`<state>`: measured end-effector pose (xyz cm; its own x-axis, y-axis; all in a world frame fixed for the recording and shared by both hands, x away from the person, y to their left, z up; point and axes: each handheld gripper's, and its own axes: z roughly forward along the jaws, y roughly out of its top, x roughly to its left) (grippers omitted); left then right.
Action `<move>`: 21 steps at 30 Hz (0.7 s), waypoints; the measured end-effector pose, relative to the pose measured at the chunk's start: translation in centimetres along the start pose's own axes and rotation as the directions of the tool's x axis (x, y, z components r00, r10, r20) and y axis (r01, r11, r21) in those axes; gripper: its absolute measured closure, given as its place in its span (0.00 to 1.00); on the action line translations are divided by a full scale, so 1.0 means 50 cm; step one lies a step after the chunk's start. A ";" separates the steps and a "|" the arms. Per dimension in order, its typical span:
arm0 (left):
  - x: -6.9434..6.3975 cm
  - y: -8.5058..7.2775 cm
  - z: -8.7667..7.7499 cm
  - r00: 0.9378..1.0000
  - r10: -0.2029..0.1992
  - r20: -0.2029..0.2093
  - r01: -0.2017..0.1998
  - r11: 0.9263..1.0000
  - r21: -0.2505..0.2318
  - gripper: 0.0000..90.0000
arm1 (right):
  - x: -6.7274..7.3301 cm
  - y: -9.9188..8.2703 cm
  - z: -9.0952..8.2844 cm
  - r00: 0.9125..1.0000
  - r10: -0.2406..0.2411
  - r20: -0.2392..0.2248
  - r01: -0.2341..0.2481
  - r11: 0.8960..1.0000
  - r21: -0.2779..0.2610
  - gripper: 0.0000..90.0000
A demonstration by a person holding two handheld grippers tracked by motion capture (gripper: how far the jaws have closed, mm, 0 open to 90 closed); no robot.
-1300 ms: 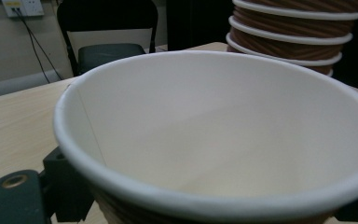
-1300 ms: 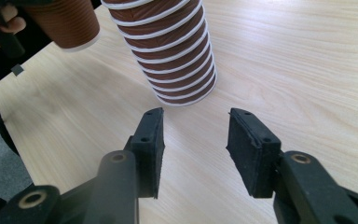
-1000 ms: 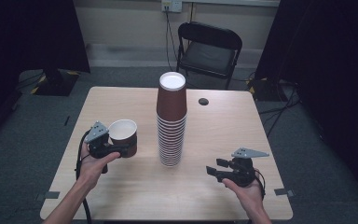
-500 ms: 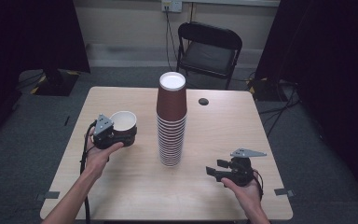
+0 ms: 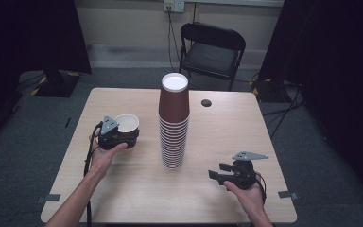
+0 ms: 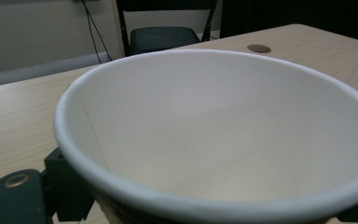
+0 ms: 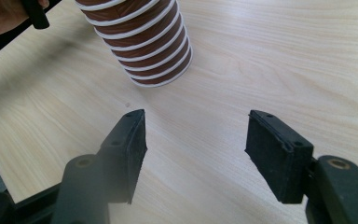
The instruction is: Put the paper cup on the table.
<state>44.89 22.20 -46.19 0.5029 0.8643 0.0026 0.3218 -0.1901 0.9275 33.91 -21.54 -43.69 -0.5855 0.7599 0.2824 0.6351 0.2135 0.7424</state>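
Overhead, high view: a pale wooden desk (image 5: 123,189) carries a tall stack of brown paper cups with white rims (image 5: 173,125), mouths down, standing near the middle. A small dark round disc (image 5: 206,102) lies on the desk beyond the stack, to its right. A black folding chair (image 5: 211,47) stands behind the far edge. The left gripper (image 5: 123,137) sits left of the stack, well apart from it, gripping a single brown paper cup with a white inside (image 5: 126,126); the cup is upright, mouth up, and looks empty. The person's left hand (image 5: 105,153) wraps the gripper body. The right gripper (image 5: 216,171) is near the front right of the desk, pointing left, held in the right hand (image 5: 248,191); nothing lies between its fingers.

Left gripper view: the single cup (image 6: 223,135) sits very close, its white interior bare, with a vertical seam at left. A black finger (image 6: 67,184) presses the outer wall just under the rim on the left; the finger on the other side is barely seen at the lower right corner. This view confirms the empty interior, which the high view shows only small. The chair (image 6: 161,35) and dark disc (image 6: 258,48) appear beyond the rim.

Right gripper view: the two black fingers (image 7: 130,154) stand wide apart over bare desk (image 7: 270,56), nothing between them. The lowest rims of the stack (image 7: 142,39) sit ahead and to the left, clear of both fingers. A bit of the left hand (image 7: 2,16) shows at the top left corner.
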 end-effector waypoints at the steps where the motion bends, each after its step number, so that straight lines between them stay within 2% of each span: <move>1: -0.001 -0.003 0.003 1.000 0.015 0.007 -0.015 1.000 0.016 0.12 | 0.001 0.000 0.001 1.000 -0.001 -0.001 0.001 1.000 0.002 0.42; 4: -0.002 -0.012 0.005 1.000 0.017 0.025 -0.018 0.999 0.035 0.12 | 0.002 0.001 0.003 1.000 -0.002 -0.004 0.002 1.000 0.002 0.42; 5: -0.004 -0.017 0.005 0.999 0.015 0.030 -0.016 1.000 0.013 0.12 | 0.002 0.001 0.004 1.000 -0.004 -0.004 0.004 1.000 0.001 0.42; 7: -0.006 -0.019 0.003 0.999 0.019 0.033 -0.019 1.000 0.008 0.12 | 0.003 0.001 0.005 1.000 -0.005 -0.007 0.005 1.000 0.002 0.42; 10: -0.004 -0.024 -0.001 0.998 0.021 0.053 -0.022 0.999 0.028 0.12 | 0.004 0.001 0.007 1.000 -0.004 -0.008 0.004 1.000 0.006 0.42; 11: -0.005 -0.028 -0.001 0.998 0.034 0.049 -0.036 0.999 0.034 0.12 | 0.005 0.001 0.007 1.000 -0.004 -0.005 0.004 1.000 0.005 0.42; 12: -0.004 -0.031 -0.003 0.998 0.035 0.046 -0.036 0.999 0.023 0.12 | 0.005 0.000 0.007 1.000 -0.004 -0.007 0.004 1.000 0.003 0.42; 15: -0.005 -0.031 -0.004 0.999 0.025 0.044 -0.027 0.999 0.028 0.12 | 0.005 0.000 0.007 1.000 -0.006 -0.005 0.006 1.000 0.001 0.42; 17: -0.006 -0.030 -0.003 0.998 0.041 0.040 -0.043 0.998 0.042 0.12 | 0.004 0.001 0.007 1.000 -0.005 -0.004 0.005 1.000 -0.001 0.42; 19: -0.006 -0.033 -0.002 0.999 0.021 0.049 -0.024 0.998 0.064 0.12 | 0.005 0.001 0.005 1.000 -0.007 -0.007 0.007 1.000 -0.006 0.42; 21: -0.003 -0.040 0.002 0.998 0.016 0.061 -0.023 0.994 0.103 0.13 | 0.005 0.000 0.004 1.000 0.000 -0.006 0.000 1.000 -0.003 0.41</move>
<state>44.24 22.39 -48.07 0.5561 0.8311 -0.0051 0.3914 -0.2565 0.8837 33.88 -21.24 -43.73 -0.5885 0.7564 0.2856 0.6333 0.2117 0.7444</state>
